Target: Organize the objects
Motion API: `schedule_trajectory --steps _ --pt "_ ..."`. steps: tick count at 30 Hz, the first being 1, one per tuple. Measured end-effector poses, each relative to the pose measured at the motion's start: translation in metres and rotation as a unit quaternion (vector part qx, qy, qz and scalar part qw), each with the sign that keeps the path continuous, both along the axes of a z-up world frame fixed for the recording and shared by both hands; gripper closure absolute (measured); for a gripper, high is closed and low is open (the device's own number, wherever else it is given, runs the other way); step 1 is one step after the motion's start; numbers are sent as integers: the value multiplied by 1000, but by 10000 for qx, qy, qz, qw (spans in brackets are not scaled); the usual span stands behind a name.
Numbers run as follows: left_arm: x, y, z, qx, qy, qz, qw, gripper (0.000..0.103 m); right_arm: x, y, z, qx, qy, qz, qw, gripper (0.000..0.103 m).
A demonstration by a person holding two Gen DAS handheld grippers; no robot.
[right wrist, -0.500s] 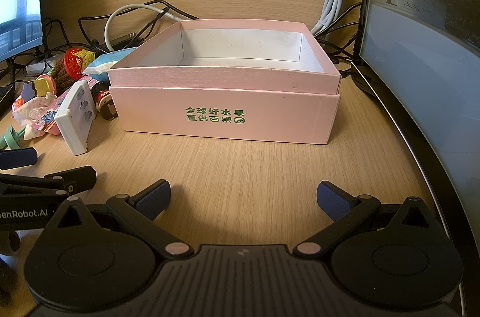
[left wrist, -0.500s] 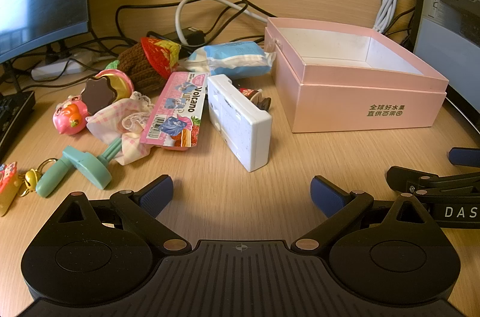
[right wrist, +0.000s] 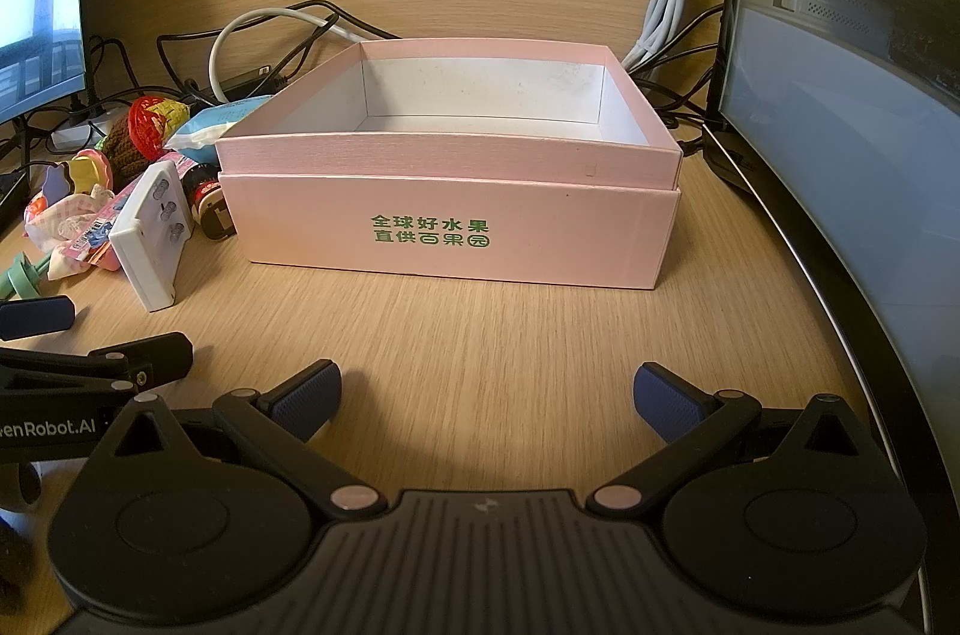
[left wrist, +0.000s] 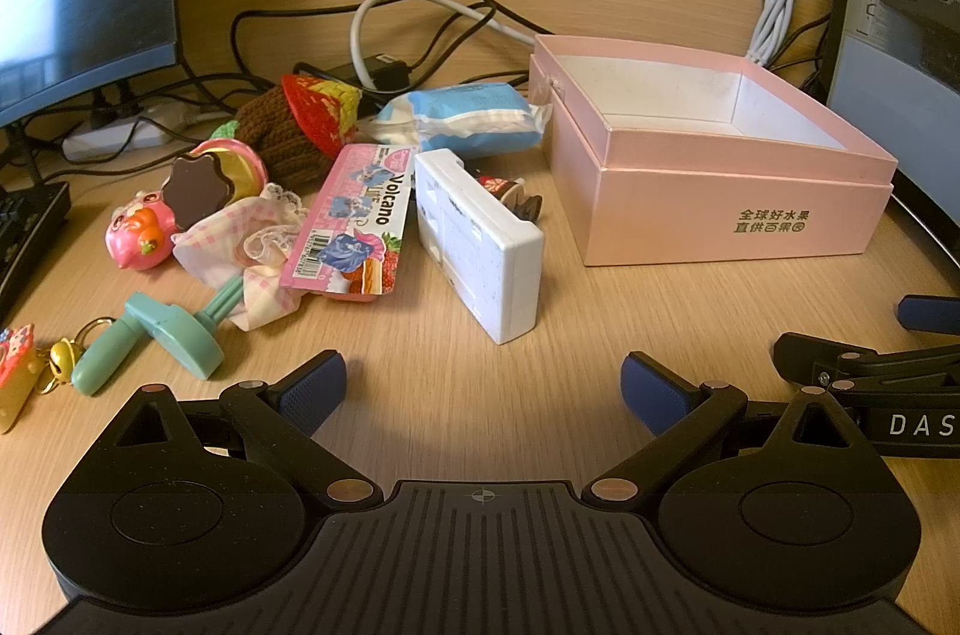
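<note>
Both claws are hovering spread and empty — left claw [left wrist: 483,383], right claw [right wrist: 486,395]. White case [left wrist: 480,245] is standing just ahead of the left claw; pink box [right wrist: 450,227] sits ahead of the right claw. Recommend pinching across its narrow faces.

The left tongs [left wrist: 483,383] hover low over the tabletop [left wrist: 480,335], jaws spread wide with nothing between the blue pads [left wrist: 312,386]. The right tongs [right wrist: 486,392] sit level beside them, also spread wide and holding nothing, blue pads [right wrist: 666,401] just above the tabletop. In the left wrist view the right tongs [left wrist: 870,341] show at the right edge; in the right wrist view the left tongs [right wrist: 90,335] show at the left edge.
</note>
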State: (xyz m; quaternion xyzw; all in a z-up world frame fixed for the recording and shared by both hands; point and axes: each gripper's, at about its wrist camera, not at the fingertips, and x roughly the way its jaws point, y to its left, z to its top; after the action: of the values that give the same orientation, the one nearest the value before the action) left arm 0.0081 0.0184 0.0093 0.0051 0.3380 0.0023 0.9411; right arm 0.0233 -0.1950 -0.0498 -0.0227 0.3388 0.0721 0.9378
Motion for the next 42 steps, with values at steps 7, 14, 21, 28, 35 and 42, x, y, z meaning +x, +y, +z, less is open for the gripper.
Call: schedule_trajectory --steps 7,14,21,28,35,42 --pt "0 1 0 10 -3 16 10000 2 0 0 0 0 -1 0 10000 0" --pt "1 3 -1 23 -4 17 10000 2 0 0 0 0 -1 -1 10000 0" --pt "0 2 0 28 -5 16 10000 2 -1 2 0 0 0 0 10000 0" --pt "1 3 -1 28 -8 12 10000 2 10 -1 3 8 111 -108 9999 0" --pt "2 3 5 -40 121 68 9999 5 1 -3 9 -54 377 18 9993 0" --pt "13 37 53 -660 -180 439 9967 15 -14 -7 11 -63 443 130 9989 0"
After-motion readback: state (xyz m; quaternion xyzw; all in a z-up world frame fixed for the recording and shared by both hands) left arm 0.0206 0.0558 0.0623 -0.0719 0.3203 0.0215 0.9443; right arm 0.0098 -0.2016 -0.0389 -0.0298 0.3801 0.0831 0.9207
